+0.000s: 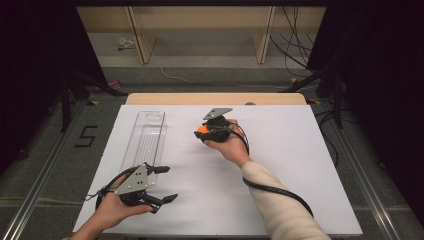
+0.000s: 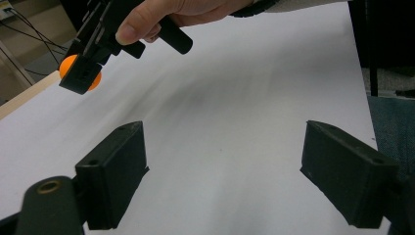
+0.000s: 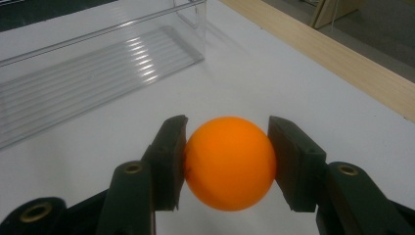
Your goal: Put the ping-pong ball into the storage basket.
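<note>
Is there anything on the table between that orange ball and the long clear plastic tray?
Nothing: the high view shows bare white table between the orange ball, clamped in the right gripper, and the clear tray.

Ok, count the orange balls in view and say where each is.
1. The ball is clamped between the jaws of the right gripper, held above the white table to the right of the clear tray. No others can be seen.

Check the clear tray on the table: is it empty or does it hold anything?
Empty. The clear tray shows only its ribbed bottom in the high view and the right gripper view; the orange ball is outside it, clamped in the right tool.
</note>
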The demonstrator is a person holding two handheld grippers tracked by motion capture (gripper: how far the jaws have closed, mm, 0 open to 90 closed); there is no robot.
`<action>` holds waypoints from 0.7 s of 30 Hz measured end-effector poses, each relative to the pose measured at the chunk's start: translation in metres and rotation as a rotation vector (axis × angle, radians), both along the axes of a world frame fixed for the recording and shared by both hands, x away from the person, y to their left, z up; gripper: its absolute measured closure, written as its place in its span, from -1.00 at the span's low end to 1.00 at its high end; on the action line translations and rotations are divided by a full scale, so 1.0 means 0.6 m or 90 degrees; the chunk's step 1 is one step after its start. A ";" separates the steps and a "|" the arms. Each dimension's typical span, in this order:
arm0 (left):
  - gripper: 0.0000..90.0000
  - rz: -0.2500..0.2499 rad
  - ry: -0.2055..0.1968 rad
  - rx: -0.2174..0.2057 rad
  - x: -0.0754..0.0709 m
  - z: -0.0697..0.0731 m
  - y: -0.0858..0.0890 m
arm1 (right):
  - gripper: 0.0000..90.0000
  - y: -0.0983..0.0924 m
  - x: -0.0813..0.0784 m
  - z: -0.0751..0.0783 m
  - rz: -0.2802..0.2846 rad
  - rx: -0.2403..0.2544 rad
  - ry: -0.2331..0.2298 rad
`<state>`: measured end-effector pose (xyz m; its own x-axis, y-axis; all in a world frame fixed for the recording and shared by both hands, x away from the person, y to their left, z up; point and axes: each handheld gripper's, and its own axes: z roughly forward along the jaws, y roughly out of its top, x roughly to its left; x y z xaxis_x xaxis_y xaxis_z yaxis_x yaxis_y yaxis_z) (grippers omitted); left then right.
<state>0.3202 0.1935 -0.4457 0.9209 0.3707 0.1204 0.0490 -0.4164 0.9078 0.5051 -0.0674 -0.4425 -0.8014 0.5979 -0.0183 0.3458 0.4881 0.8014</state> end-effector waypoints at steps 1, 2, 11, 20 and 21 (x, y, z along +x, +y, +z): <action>-0.63 0.000 0.000 0.000 0.000 0.000 0.000 | 0.14 0.000 0.000 0.000 0.000 0.000 0.001; -0.63 0.000 0.000 0.000 0.000 0.000 0.000 | 0.14 0.000 -0.001 0.001 0.000 0.001 0.000; -0.63 0.000 0.000 0.000 0.000 0.000 0.000 | 0.14 0.004 -0.005 0.007 0.006 0.002 -0.006; -0.63 -0.001 -0.001 0.001 0.000 0.000 0.000 | 0.14 0.009 -0.010 0.011 0.011 0.009 -0.007; -0.63 -0.001 0.000 0.001 0.000 0.000 0.000 | 0.14 0.009 -0.010 0.011 0.012 0.010 -0.008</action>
<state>0.3201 0.1934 -0.4456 0.9214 0.3691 0.1218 0.0477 -0.4183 0.9071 0.4991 -0.0620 -0.4357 -0.8122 0.5831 -0.0191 0.3268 0.4819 0.8130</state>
